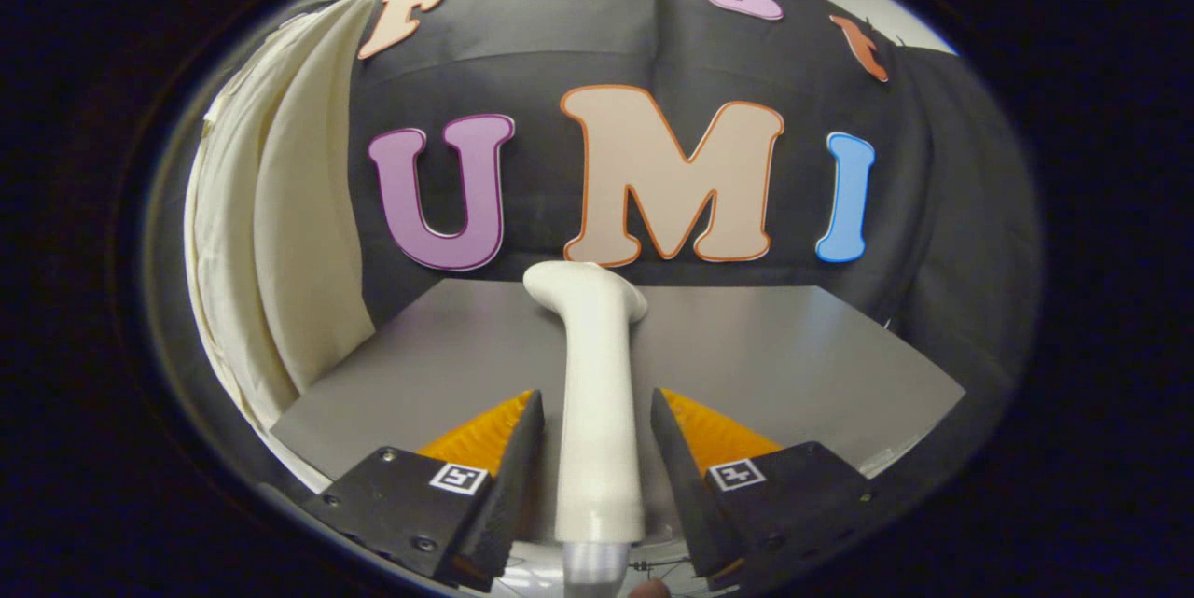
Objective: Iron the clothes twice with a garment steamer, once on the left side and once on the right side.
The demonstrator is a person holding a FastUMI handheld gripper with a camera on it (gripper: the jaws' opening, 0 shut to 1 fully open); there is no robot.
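I had the white plastic garment steamer (595,411) between my part-open fingers (597,449), apparently ungripped; the hanging cream cloth garment (289,234), far left, looked untouched, 0 of 2 passes done.

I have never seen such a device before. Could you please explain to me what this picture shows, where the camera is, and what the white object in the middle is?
The camera rides on a hand-held gripper, a tool that a person carries, and it looks forward along the tool's two fingers. Those are the two dark wedges low in the picture.

Between the fingers stands a white garment steamer. You see its long handle, with its bent head at the far end, just beyond the fingertips. There is a narrow gap between each finger and the handle, so the fingers sit on either side of it but do not appear to press on it yet.

Under the steamer is a grey table. Beyond the table hangs the booth's black cloth wall. To the left of the table hangs a cream-coloured cloth, most likely the garment to be steamed.
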